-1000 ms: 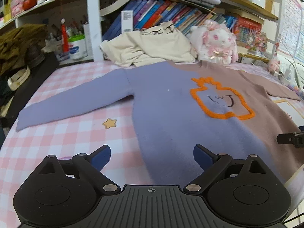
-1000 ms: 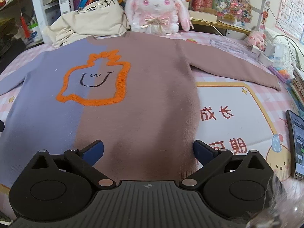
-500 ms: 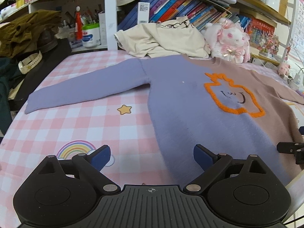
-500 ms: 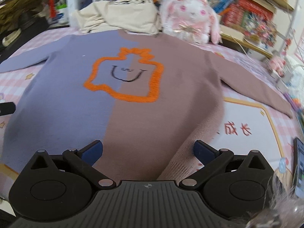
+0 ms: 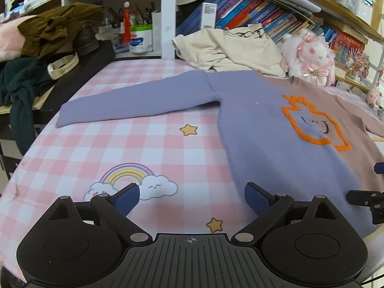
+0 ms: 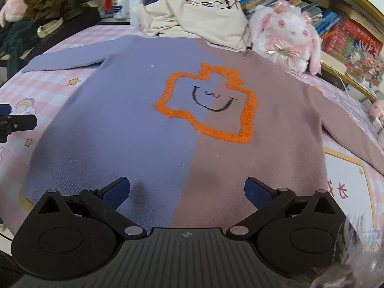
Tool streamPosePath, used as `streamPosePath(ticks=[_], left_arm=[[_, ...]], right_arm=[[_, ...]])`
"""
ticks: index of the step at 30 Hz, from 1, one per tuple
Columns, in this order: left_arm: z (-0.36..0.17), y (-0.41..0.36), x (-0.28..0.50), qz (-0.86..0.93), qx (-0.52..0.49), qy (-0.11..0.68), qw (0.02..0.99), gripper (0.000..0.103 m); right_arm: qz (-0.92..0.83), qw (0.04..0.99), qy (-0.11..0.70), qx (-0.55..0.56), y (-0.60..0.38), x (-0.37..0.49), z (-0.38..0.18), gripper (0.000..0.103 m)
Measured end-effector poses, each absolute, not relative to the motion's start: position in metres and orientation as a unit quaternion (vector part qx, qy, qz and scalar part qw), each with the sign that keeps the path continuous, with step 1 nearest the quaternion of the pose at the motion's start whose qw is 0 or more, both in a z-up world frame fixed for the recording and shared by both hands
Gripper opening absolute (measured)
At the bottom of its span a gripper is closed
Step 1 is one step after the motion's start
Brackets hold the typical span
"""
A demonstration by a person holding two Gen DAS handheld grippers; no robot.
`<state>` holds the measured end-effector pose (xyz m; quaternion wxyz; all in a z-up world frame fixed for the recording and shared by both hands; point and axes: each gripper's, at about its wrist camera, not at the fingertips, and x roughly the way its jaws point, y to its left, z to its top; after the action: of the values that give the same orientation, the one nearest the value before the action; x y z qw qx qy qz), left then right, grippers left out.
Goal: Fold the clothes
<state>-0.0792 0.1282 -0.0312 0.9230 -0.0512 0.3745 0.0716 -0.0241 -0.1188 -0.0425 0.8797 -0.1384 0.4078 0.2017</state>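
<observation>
Since the earlier frames, both grippers have shifted leftward. The left gripper [image 5: 191, 198], jaws wide apart and empty, hovers over the pink checked table cover [image 5: 134, 148] beside the hem. The right gripper [image 6: 187, 189], equally spread, holds nothing above the flat-spread sweater [image 6: 148, 124].

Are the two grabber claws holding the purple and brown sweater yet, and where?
No, nothing is held. The left gripper and right gripper are both open, above the flat purple-and-brown knit sweater with the orange outline.
</observation>
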Motion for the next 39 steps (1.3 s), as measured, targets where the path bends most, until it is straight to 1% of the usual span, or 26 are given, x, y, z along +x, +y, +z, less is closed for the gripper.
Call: streamPosePath(ticks=[10,26,34,39], left_arm=[[-0.031,0.139,-0.08,0.091,-0.069,0.373,0.921,0.096],[-0.037,0.132,-0.065,0.075,-0.073,0.379,0.919,0.096],[-0.038,0.163,-0.058,0.125,-0.086,0.369,0.917,0.096],[-0.04,0.195,-0.053,0.169,-0.102,0.362,0.911,0.096]], right_arm=[[0.209,0.879,0.406,-0.14,-0.115,-0.02,-0.041,0.103],[0.183,0.877,0.427,-0.121,-0.135,-0.016,-0.045,0.103],[0.188,0.879,0.419,-0.126,-0.132,-0.012,-0.042,0.103],[0.241,0.876,0.392,-0.146,-0.108,-0.007,-0.036,0.103]])
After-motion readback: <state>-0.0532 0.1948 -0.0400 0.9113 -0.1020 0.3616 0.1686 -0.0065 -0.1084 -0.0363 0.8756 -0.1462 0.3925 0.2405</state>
